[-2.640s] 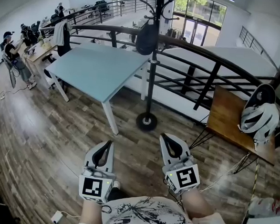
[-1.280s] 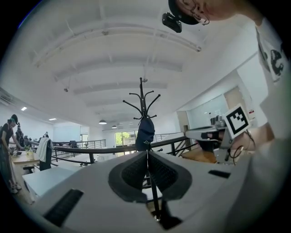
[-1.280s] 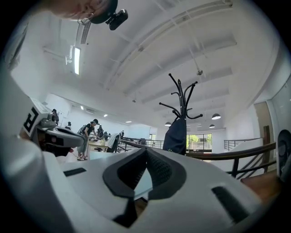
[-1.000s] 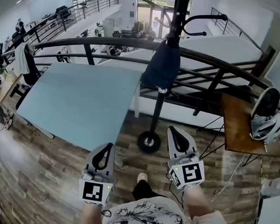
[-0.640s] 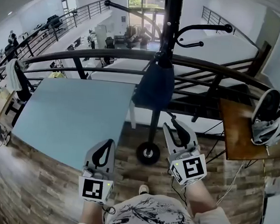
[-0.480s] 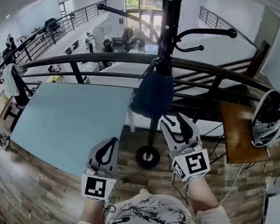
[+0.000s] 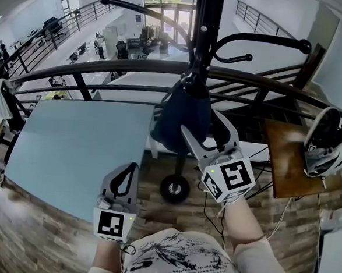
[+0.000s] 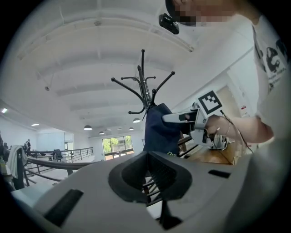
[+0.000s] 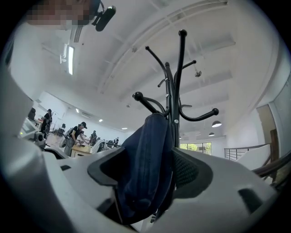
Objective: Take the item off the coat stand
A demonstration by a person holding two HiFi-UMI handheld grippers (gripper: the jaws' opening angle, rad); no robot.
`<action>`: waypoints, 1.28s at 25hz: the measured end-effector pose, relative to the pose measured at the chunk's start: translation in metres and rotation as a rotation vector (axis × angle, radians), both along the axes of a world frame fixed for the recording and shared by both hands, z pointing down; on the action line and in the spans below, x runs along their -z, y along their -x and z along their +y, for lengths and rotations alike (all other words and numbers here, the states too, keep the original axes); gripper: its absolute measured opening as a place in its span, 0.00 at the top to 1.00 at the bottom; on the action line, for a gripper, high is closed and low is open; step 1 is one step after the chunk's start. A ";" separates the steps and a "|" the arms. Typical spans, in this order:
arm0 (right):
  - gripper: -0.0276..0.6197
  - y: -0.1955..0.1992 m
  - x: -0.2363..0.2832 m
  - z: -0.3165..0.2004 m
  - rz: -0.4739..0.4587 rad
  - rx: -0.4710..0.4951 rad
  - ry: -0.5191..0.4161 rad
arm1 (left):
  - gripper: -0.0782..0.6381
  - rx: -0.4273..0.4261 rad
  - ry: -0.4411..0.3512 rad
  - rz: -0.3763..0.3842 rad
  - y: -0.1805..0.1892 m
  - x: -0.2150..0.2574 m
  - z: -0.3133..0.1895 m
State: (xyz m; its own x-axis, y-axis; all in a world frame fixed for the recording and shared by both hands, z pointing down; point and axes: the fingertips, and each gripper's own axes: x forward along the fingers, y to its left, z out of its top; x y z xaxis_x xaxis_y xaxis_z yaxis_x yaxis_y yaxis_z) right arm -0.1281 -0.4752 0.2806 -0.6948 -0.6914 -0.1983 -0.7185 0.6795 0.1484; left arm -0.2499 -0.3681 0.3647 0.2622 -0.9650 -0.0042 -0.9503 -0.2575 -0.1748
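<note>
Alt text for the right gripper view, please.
A dark blue bag hangs from a black coat stand, its lower part between the right gripper's opening jaws. People work at desks far off at left.

Bag (image 7: 172,117) hanging on coat stand (image 7: 207,24), table (image 7: 77,144) to its left, helmet (image 7: 325,145) on desk (image 7: 283,165) at right
</note>
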 end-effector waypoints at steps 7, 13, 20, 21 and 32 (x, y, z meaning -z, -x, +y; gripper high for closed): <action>0.69 0.015 0.002 -0.010 0.034 -0.061 0.038 | 0.88 -0.042 0.006 0.008 0.010 0.002 -0.001; 0.89 0.016 0.002 -0.008 0.050 -0.125 0.036 | 0.88 -0.079 0.027 0.018 0.019 0.001 0.009; 0.92 0.011 0.019 0.013 0.078 -0.215 -0.007 | 0.88 -0.106 0.036 0.034 0.033 0.005 0.026; 0.92 0.010 0.024 0.018 0.082 -0.229 -0.023 | 0.88 -0.112 0.038 0.034 0.034 0.005 0.028; 0.92 0.004 0.051 0.081 0.110 -0.280 -0.120 | 0.88 -0.163 0.051 0.055 0.043 0.000 0.048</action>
